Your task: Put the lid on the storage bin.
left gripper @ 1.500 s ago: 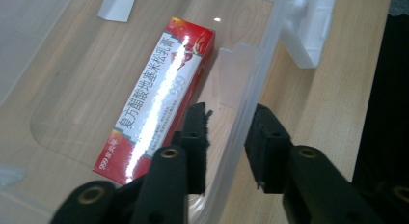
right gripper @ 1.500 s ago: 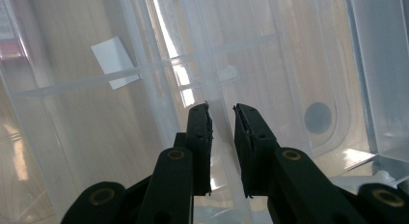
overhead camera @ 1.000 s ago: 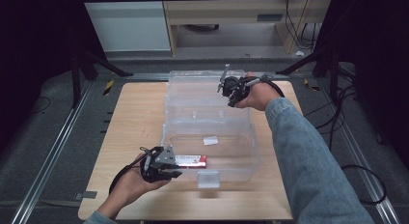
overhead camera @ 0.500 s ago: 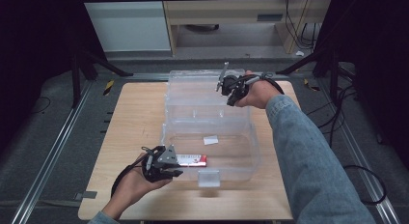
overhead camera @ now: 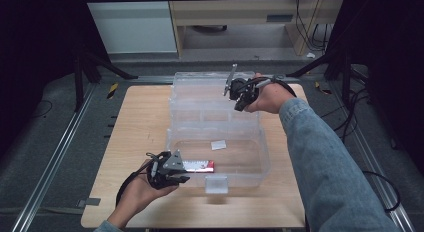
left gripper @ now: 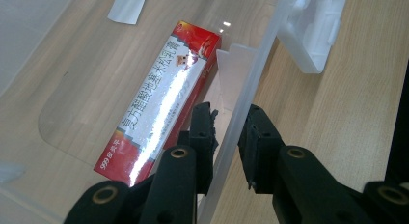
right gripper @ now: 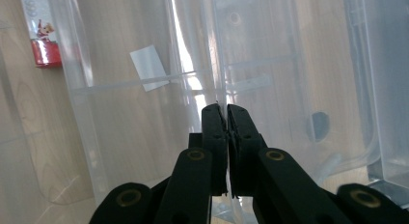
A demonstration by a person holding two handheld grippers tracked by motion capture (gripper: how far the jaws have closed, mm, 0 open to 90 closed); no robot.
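Left tongs (left gripper: 226,132) part-open astride clear bin (overhead camera: 260,157) near wall beside red box (left gripper: 161,96); right tongs (right gripper: 226,120) clamped on far wall edge, probably steadying it

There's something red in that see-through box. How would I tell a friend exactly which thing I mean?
Start at the wooden table and find the clear plastic box on it. Inside, on its floor along the near wall, lies a long flat carton, just past the left tool. It is red and white with printed characters, unlike the small plain white slip farther in.
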